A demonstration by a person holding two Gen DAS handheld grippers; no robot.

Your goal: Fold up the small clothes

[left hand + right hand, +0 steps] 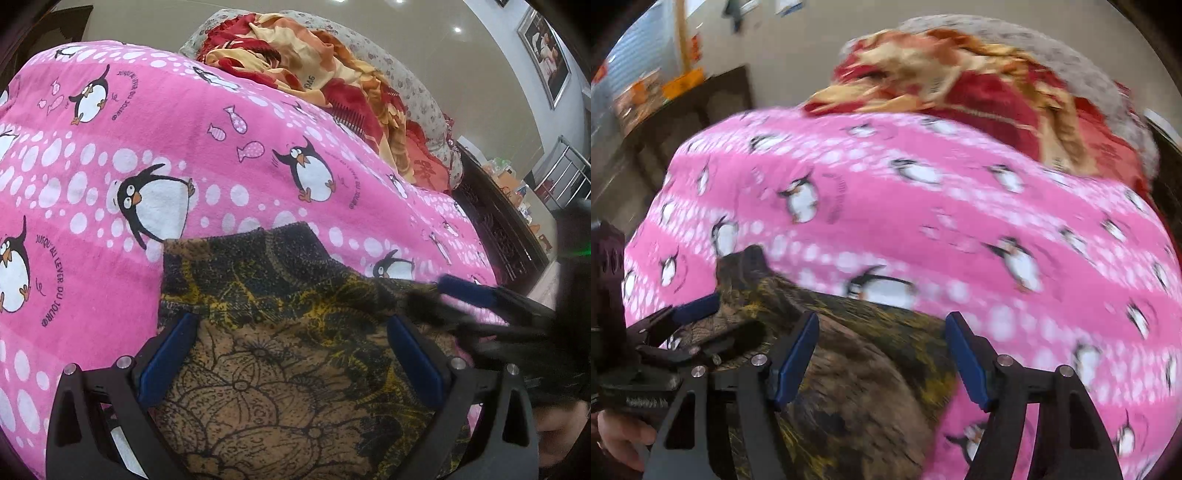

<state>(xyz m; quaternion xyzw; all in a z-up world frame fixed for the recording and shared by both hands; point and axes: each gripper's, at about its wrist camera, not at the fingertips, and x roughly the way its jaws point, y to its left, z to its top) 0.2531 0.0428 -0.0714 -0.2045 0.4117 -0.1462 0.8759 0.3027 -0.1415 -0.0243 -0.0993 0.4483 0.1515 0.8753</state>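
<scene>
A small dark garment (280,332) with a brown and yellow flower print lies on a pink penguin bedspread (147,147). My left gripper (291,332) stands open right over it, the cloth lying loose between its wide-apart blue pads (166,362). My right gripper (454,302) comes in blurred from the right at the garment's far right corner. In the right wrist view the right gripper (882,325) is open above the garment (857,376), nothing pressed between its pads. The left gripper (701,325) shows at the left edge there, low on the cloth.
A crumpled red and orange blanket (317,70) and a flowered pillow (417,96) lie at the far end of the bed. Dark wooden furniture (506,236) runs along the bed's right side. A person's hand (617,439) holds a gripper handle.
</scene>
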